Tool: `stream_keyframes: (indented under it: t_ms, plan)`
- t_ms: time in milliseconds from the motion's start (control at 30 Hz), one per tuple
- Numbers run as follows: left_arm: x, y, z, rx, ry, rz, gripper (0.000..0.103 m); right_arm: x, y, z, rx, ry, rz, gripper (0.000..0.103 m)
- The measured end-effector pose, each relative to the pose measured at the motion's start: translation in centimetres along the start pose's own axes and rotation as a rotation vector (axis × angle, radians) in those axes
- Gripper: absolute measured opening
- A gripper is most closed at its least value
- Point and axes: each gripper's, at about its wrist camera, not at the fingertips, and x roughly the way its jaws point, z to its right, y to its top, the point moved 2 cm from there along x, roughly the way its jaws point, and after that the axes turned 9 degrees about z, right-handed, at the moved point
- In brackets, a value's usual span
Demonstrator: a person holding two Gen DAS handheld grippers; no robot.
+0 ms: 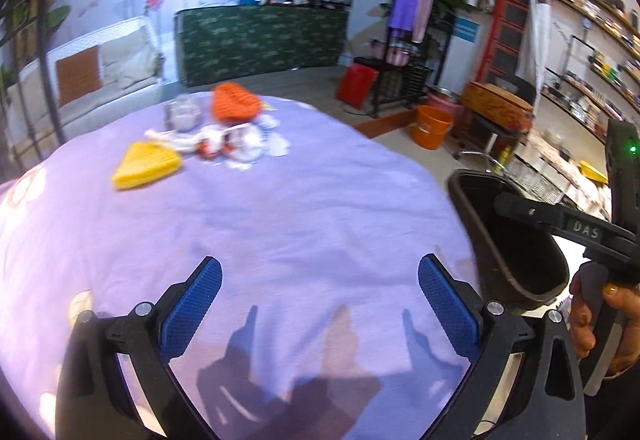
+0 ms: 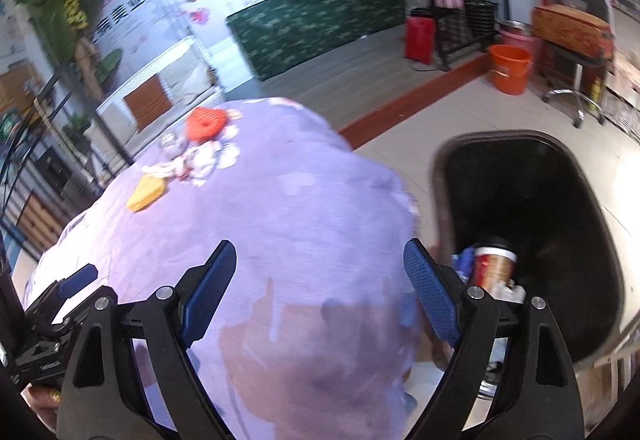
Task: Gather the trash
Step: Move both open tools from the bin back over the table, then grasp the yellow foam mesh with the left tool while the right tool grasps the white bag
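paper cup (image 2: 493, 267) already in black oval plastic bin (image 2: 568, 240); crumpled white wrappers (image 1: 244, 143) remain on lilac-clothed worktop (image 1: 280, 224); left claw (image 1: 320, 300) and right claw (image 2: 320, 280) both apart, empty.

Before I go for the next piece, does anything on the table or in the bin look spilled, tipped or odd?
Nothing looks spilled. The leftover trash is one loose, crumpled heap at the table's far side, between the yellow sponge and the orange sponge. In the black bin beside the table, a paper cup stands among other trash. Both grippers are open and empty.
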Motion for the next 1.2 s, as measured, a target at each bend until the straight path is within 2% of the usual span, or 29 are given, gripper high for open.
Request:
stream_keyframes:
  t_ms: [333,567,667,867,967,1200]
  plan:
    - [-0.8,-0.5,-6.1,-0.065,0.101,-0.016,0.097,4.4,0.2,-7.6,-0.175,0.117,-0.077,0.085]
    - [-1.0,-0.2,-10.0,-0.087,0.176,-0.034,0.097,8.1,1.5,-12.4,-0.279,0.184,-0.116,0.085]
    - [-0.8,0.0,-12.0,-0.127,0.193,-0.043,0.097,10.2,1.9,-14.6,-0.332,0.21,-0.13,0.085]
    - [0.3,1.1,-15.1,-0.169,0.218,-0.063,0.097,15.1,3.3,-17.4,-0.384,0.206,-0.16,0.085]
    - [1.8,1.7,-16.2,-0.163,0.233,-0.088,0.097,18.2,4.0,-19.1,-0.487,0.167,-0.164,0.085]
    - [5.6,3.2,-19.3,-0.212,0.214,-0.128,0.097,23.7,4.7,-20.7,-0.603,0.117,-0.206,0.08]
